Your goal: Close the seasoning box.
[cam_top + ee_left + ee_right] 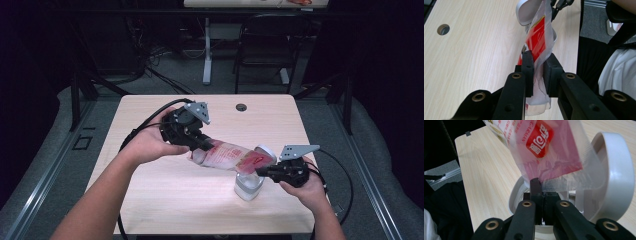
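We are looking down on a pale wood-grain tabletop, and everything here is placed against the small white lidded plastic container standing toward the near right part of it. Up and to the left of that container, the person's left hand is gripping the left gripper, whose jaws are pinching one end of a translucent plastic bag with red and white printing. In the left gripper view the two black pads are sitting close together with the thin film squeezed between them, the bag running away toward the container's white hinged lid. The bag is being held off the table, stretched slantwise from the left gripper down to a spot just above the container. There the right gripper, in the person's right hand, is clamping the bag's other end. In the right gripper view its jaws are nearly closed on the clear edge of the bag, directly over the container's open rim, with the lid standing raised beside it. Whether anything is lying inside the container we cannot tell. Beyond the container, near the table's far edge, a round cable hole is showing.
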`<state>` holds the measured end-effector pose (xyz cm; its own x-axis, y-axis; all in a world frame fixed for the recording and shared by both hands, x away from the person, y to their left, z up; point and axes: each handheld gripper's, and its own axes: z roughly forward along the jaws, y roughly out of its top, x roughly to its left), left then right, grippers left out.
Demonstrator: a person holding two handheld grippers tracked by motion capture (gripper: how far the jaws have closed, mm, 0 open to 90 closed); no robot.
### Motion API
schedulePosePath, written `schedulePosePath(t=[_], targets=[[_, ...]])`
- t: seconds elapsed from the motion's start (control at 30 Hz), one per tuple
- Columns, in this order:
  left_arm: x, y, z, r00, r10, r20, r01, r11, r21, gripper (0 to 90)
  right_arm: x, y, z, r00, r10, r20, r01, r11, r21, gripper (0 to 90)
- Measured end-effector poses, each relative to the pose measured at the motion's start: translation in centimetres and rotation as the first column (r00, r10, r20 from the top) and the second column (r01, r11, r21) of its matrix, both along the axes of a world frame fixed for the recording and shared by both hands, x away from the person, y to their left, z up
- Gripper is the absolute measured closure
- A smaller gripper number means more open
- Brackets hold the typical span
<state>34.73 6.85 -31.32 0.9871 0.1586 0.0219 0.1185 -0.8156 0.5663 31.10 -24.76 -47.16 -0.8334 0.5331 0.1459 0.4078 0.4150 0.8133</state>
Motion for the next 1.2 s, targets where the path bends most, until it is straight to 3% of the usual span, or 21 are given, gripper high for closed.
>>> schedulePosePath(t=[1.2], targets=[[-0.07,-0.33,0.30,1.0000,-0.005,0.001,0.005,1.0000,0.001,80.6,-0.13,-0.39,0.28,0.9997,0.023,-0.012,-0.023,0.9997,0.000,89.9]])
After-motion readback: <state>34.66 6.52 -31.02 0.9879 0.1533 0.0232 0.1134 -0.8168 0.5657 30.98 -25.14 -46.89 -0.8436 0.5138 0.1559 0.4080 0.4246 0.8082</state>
